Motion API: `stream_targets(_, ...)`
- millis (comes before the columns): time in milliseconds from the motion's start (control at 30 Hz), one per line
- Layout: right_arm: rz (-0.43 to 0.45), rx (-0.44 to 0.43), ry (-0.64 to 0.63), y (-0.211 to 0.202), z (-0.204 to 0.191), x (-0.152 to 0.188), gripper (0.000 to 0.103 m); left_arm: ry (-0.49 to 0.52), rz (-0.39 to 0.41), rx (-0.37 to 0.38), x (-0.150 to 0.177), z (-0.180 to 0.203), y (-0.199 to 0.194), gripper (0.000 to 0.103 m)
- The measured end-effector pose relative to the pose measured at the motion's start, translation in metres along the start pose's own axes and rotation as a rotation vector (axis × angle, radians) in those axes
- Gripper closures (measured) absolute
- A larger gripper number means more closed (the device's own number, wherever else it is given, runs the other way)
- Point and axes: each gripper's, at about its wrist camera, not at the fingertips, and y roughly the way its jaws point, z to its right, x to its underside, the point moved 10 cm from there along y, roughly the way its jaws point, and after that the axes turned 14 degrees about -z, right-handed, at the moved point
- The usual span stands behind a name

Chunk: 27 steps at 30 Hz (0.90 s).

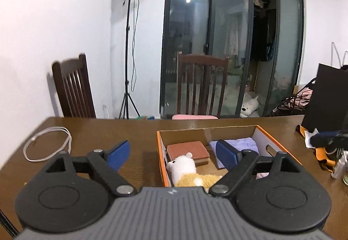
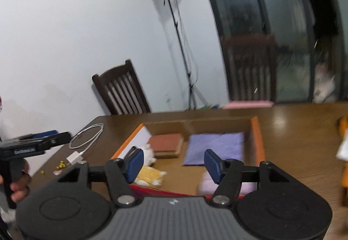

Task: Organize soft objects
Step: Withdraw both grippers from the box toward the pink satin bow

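Observation:
An orange cardboard box [image 1: 276, 138] [image 2: 257, 142] stands on the wooden table. In it lie a brown sponge block [image 1: 188, 149] [image 2: 167, 144], a folded purple towel [image 1: 243, 144] [image 2: 215, 147], a white and yellow plush toy [image 1: 187, 169] [image 2: 150, 172] and a pale pink soft item [image 2: 206, 185]. My left gripper [image 1: 173, 156] is open and empty above the box's near left corner. My right gripper [image 2: 174, 163] is open and empty above the box's near side. The left gripper also shows at the left edge of the right wrist view [image 2: 32, 146], held in a hand.
A white cable [image 1: 46, 144] [image 2: 87, 137] lies on the table left of the box. Orange and white clutter [image 1: 319, 144] lies at the right. Two dark wooden chairs [image 1: 202, 85] stand behind the table, with a light stand [image 1: 130, 44] and glass doors beyond.

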Motion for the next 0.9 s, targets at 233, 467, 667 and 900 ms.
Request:
stream_targets(233, 0.112, 0.092, -0.077, -0.076, 0.005, 0.032, 0.031, 0.000, 0.076, -0.006, 0.037, 0.034, -0.056, 0.007)
stream_targets(467, 0.146, 0.113, -0.181, -0.101, -0.016, 0.107, 0.026, 0.018, 0.083, 0.004, 0.115, 0.071, -0.096, 0.001)
stream_targets(667, 0.104, 0.039, -0.202, -0.105, -0.033, 0.178, 0.023, 0.006, -0.005, 0.003, 0.166, 0.082, -0.100, 0.000)
stream_targets(900, 0.051, 0.025, -0.166, -0.086, -0.033, 0.193, 0.023, 0.043, -0.016, -0.037, 0.160, 0.089, -0.078, 0.000)
